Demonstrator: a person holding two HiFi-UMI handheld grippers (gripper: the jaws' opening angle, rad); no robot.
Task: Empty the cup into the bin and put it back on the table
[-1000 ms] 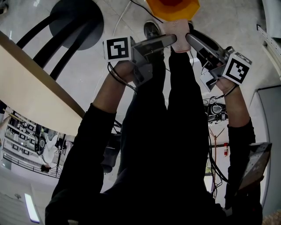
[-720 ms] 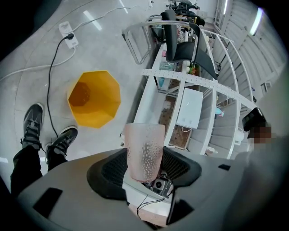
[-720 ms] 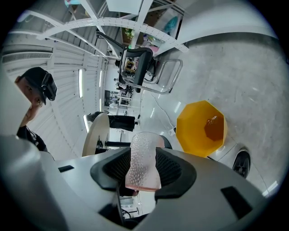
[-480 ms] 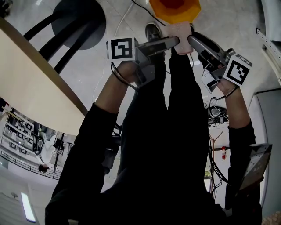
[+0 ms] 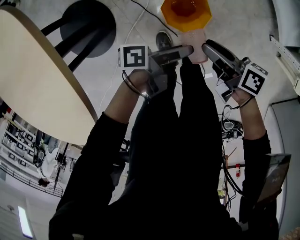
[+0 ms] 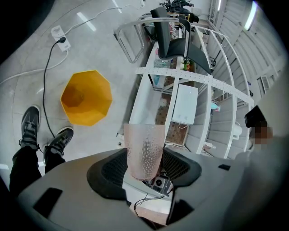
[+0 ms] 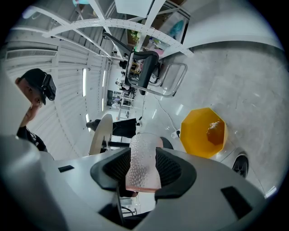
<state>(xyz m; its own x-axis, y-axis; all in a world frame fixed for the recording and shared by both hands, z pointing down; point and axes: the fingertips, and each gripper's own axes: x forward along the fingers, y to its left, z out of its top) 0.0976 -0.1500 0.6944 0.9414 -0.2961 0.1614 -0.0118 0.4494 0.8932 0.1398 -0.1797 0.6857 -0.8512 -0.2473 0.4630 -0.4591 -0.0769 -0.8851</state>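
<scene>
A pink, dimpled, see-through cup hangs above the floor in front of the person's legs, held from both sides. My left gripper reaches in from the left and is shut on the cup, its pads pressing the cup's walls. My right gripper comes from the right and is also shut on the cup. The yellow eight-sided bin stands on the floor just beyond the cup. An orange-brown lump lies inside the bin. Whether anything is in the cup cannot be told.
The pale round table fills the left of the head view, with a black stool behind it. The person's shoes stand near the bin. A cable crosses the floor; a white shelf rack stands beyond.
The head camera has shifted a little, so the bin and the table show more fully. Both grippers and the cup have kept their place and hold.
</scene>
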